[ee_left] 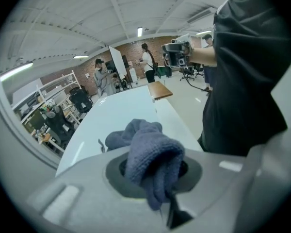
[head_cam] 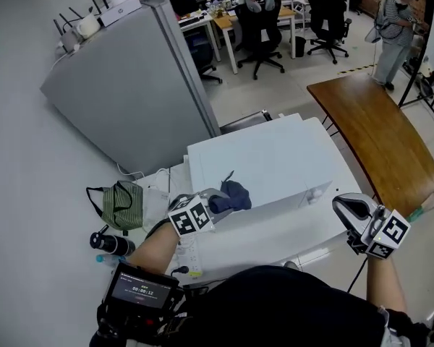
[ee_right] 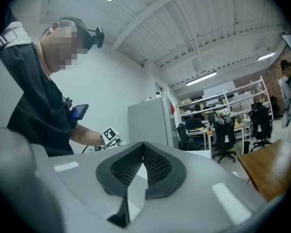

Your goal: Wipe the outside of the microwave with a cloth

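**On the microwave's top, a cloth in the left tongs**

At the front left edge of the white box-shaped microwave (head_cam: 289, 157), the left gripper (head_cam: 215, 202) is clamped on a dark blue knitted cloth (head_cam: 230, 195). In the head view the cloth is a small bunch resting on the microwave's flat top. The left gripper view adds what that view cannot: a fold of the cloth is squeezed between the jaws and droops over them, and the rest lies forward on the pale top.

Off the microwave's right front corner, well apart from it, the right gripper (head_cam: 349, 208) hangs in the air. The head view shows only its back and its marker cube. The right gripper view shows the black ribbed pads (ee_right: 155, 164) meeting at their tips with nothing between them.

Left of the microwave lie a green striped fabric pouch (head_cam: 121, 204) and a black cylindrical bottle (head_cam: 110, 243). Behind it and to the left stands a tall grey cabinet (head_cam: 130, 85). To the right of the microwave runs a brown wooden table (head_cam: 380, 136), and beyond that a person (head_cam: 396, 27) stands.
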